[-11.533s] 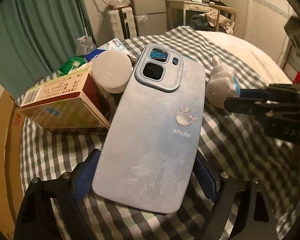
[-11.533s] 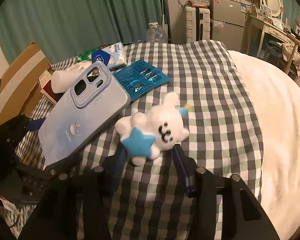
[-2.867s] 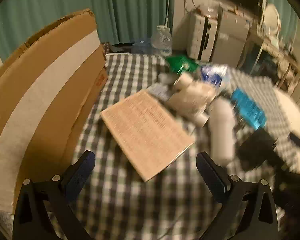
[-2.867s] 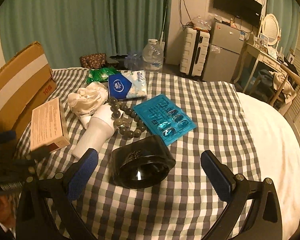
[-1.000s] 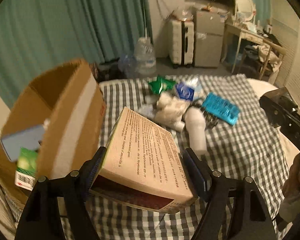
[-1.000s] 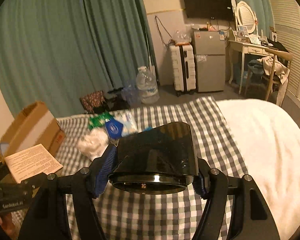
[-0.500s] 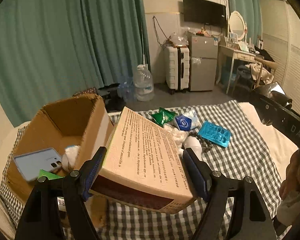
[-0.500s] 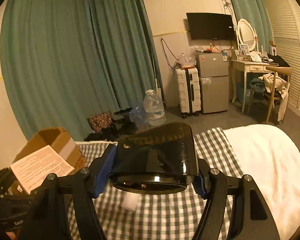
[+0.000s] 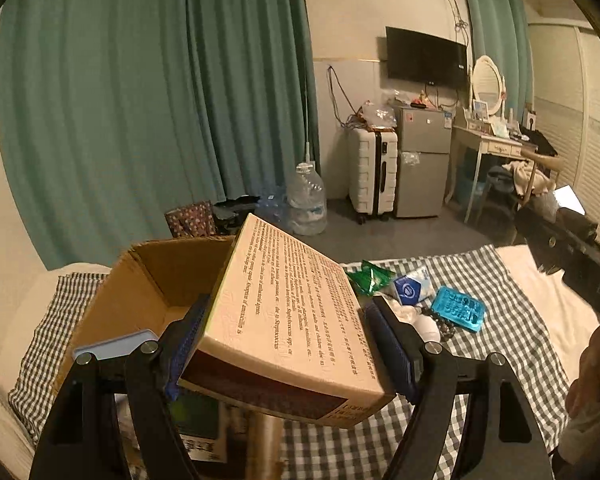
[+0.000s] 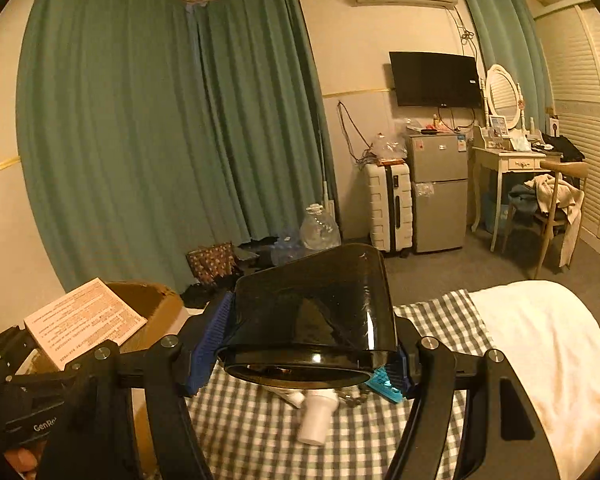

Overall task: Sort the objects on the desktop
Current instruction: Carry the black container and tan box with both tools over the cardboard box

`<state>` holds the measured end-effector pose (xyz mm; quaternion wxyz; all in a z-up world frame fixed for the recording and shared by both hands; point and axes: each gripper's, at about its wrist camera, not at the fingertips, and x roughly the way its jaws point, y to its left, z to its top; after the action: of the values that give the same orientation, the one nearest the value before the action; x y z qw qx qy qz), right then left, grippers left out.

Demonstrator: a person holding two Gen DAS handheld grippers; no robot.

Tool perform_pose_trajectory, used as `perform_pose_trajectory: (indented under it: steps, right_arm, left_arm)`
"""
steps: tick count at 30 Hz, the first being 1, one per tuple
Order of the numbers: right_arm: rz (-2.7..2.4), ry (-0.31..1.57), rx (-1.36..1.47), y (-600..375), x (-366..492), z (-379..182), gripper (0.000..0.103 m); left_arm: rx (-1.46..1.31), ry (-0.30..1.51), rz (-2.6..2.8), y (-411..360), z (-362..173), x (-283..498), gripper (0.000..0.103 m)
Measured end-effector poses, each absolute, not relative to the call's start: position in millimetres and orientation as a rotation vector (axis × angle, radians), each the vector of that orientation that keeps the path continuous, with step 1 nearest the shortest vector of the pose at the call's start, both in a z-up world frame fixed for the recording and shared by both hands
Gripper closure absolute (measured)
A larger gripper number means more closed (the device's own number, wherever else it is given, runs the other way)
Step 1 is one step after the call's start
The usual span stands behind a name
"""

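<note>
My left gripper is shut on a tan printed carton, lifted and tilted above the near corner of the open cardboard box. Inside the box lies a pale blue phone. My right gripper is shut on a glossy black container, held high over the checked cloth. In the right wrist view the carton and the left gripper show at the left, over the cardboard box.
On the checked cloth remain a green packet, a blue-and-white tissue pack, a blue blister pack, a white bottle and dark beads. A white duvet covers the bed's right side.
Both grippers have risen with their loads and tilted up, so more of the room shows. The carton now hangs nearer over the cardboard box.
</note>
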<state>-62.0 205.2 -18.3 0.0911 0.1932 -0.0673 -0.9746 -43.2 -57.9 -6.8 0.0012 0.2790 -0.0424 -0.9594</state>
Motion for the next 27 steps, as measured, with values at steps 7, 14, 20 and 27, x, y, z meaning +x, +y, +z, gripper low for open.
perform_pose_trajectory:
  steps: [7,14,20,27]
  right_arm:
    - [-2.87,-0.173,0.613,175,-66,-12,0.035]
    - [-2.83,-0.148,0.587,145,-60,-2,0.035]
    - [-2.76,-0.163,0.622,117,-59,2,0.035]
    - [-2.737,-0.083,0.585,77,-53,8,0.035]
  left_arm:
    - [0.79,-0.161,-2.956,-86,9,-41,0.025]
    - [0.739,-0.141,-2.948,-116,21,-43,0.025]
    - [0.728,-0.119,-2.944,-142,21,-46,0.024]
    - [0.756,-0.119,-2.887,-174,14,-52,0.024]
